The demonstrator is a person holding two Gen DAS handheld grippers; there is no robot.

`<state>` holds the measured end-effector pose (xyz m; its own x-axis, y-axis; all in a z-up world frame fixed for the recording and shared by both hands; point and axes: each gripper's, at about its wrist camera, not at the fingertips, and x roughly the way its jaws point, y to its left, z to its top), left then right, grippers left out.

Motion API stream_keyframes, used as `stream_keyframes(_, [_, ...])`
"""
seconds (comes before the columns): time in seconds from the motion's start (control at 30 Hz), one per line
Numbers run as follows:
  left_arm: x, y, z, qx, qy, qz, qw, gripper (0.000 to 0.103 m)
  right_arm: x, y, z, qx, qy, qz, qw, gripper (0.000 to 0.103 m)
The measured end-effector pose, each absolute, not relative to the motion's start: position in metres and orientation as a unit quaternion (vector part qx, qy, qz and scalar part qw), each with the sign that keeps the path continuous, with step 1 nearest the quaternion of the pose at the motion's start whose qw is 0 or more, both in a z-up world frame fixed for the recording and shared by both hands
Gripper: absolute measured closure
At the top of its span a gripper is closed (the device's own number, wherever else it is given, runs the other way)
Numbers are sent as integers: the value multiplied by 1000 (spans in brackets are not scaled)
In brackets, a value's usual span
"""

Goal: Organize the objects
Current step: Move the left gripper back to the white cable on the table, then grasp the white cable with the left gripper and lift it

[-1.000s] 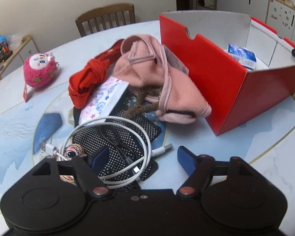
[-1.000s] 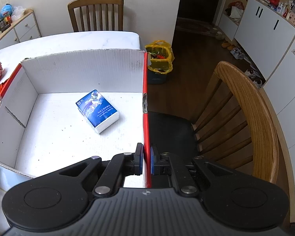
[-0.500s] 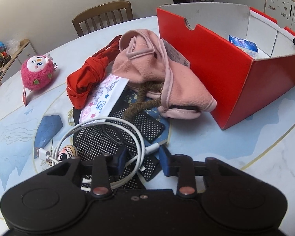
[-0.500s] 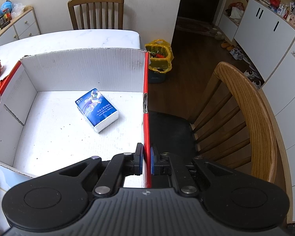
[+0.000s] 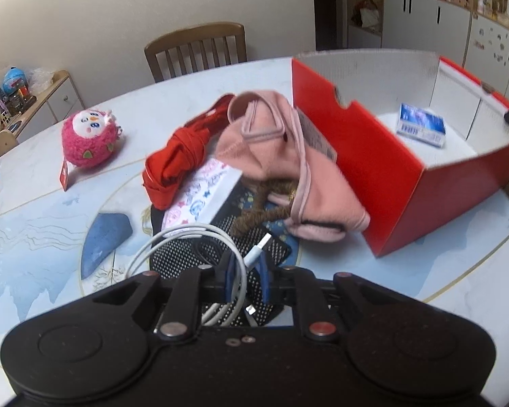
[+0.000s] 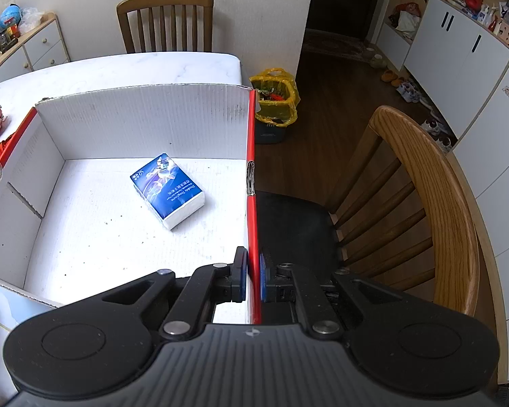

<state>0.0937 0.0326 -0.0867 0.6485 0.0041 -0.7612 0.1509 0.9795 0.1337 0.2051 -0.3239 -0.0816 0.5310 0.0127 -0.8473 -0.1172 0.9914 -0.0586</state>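
A round table [image 5: 407,271] with blue swirls, in a room with white cupboards [image 6: 458,54] and wooden chairs [image 5: 196,51]. On the table, a red box [image 5: 366,156], white inside, open at the top. In the box, only a blue pack [image 6: 168,190], lying flat near the middle.

Left of the box, a heap: a pink cloth [image 5: 288,156] touching the box wall, a red cloth [image 5: 176,162] beside it, a sticker sheet [image 5: 200,200] under both, a black dotted mat [image 5: 200,254] at the bottom. Farther left, a pink plush toy [image 5: 88,139], well apart from the heap.

White cable [image 5: 173,240] coiled on the mat, one plug sticking up. Left gripper [image 5: 246,279] with jaws just closing, now pinching a loop of the cable between the blue pads [image 5: 230,278]. Rest of the coil still on the mat.

Right gripper [image 6: 252,278] clamped tight on the box's right wall, one pad inside, one outside.
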Motion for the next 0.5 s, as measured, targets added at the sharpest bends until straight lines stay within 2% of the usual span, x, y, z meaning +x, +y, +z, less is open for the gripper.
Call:
stream_keyframes(0.3, [89,48,-52,62,387,-35,919,95,205,-324,-80,-52,482,38,874,96])
stream_keyframes(0.4, [89,58,-38,44,375,-25,926,102,204,-324,-79,-53,482,38,873,96])
stream_keyframes(0.5, [89,69,-24,18,364,-20,931,103,205,-324,-79,-52,482,39,874,96])
